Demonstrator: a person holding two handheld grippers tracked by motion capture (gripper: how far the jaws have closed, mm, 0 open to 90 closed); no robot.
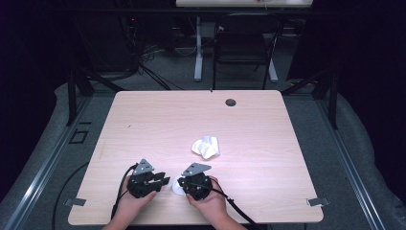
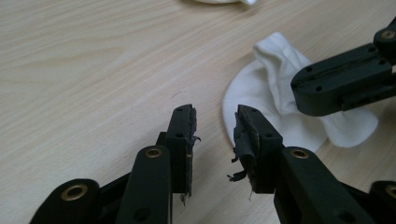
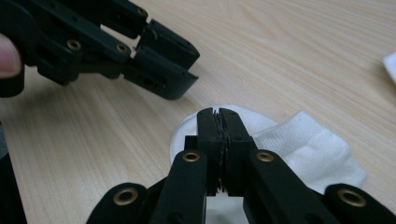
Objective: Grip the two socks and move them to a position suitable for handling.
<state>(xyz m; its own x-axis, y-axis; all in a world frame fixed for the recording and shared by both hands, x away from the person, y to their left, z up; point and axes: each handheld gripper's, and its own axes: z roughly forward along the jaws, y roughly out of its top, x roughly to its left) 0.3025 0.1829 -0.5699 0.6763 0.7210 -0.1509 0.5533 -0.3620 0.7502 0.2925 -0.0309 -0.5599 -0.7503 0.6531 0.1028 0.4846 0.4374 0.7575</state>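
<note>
A white sock (image 1: 176,189) lies flat on the wooden table (image 1: 143,124) near its front edge, between my two grippers. My right gripper (image 3: 217,113) points down at the sock (image 3: 308,144) with its jaws pressed together. In the left gripper view a raised fold of the sock (image 2: 271,84) runs up into the right gripper's tips (image 2: 299,91). My left gripper (image 2: 215,128) stands open just left of the sock, with nothing between its worn pads. A hand holds each gripper, the left gripper (image 1: 164,181) facing the right gripper (image 1: 180,183).
A second crumpled white sock (image 1: 206,147) lies near the table's middle, beyond the grippers. A round cable hole (image 1: 231,102) sits near the far edge. A black chair (image 1: 244,43) and a desk leg stand behind the table. Metal clips (image 1: 316,201) mark the front corners.
</note>
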